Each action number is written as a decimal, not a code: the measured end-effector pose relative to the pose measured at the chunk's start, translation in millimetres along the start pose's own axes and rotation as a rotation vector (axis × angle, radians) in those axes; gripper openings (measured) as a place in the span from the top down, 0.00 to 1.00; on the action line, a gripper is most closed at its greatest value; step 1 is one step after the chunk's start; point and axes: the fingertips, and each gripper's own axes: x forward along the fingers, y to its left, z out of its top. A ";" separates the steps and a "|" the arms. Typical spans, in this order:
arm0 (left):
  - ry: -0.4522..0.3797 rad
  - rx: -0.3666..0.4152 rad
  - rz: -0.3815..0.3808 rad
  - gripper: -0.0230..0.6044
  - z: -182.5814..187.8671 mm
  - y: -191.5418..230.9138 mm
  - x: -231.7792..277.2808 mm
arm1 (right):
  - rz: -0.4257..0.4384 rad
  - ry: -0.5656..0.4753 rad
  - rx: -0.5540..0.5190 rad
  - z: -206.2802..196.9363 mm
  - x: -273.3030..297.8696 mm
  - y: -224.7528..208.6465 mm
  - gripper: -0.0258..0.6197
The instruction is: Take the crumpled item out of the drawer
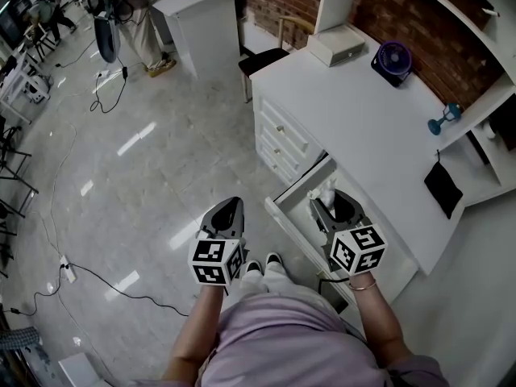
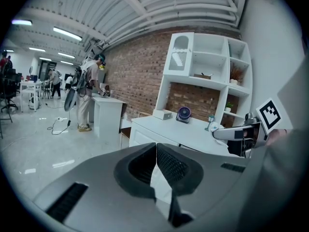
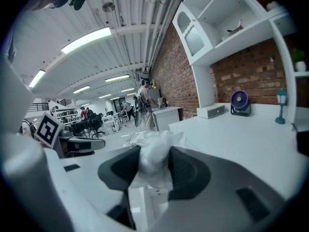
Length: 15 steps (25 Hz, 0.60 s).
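Note:
A crumpled white item sticks up between the jaws of my right gripper, which is shut on it above the open drawer of the white desk. In the right gripper view the crumpled item bulges out over the pads of that right gripper. My left gripper hangs over the floor, left of the drawer. Seen in its own view, the left gripper has its jaws closed together with nothing between them.
A purple fan, a white box and a small blue stand sit on the desk top. Shelves rise at the right. A chair and a white cabinet stand beyond the desk. Cables trail across the floor.

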 end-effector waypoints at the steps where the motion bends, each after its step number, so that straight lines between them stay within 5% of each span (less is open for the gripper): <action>1: -0.001 0.001 -0.001 0.96 0.0 -1.0 -0.5 | -0.001 -0.011 0.006 2.8 -2.5 1.4 0.68; 15: -0.014 0.010 -0.005 0.96 -1.0 -8.9 -13.8 | -0.005 -0.143 0.026 36.6 -28.4 22.4 0.68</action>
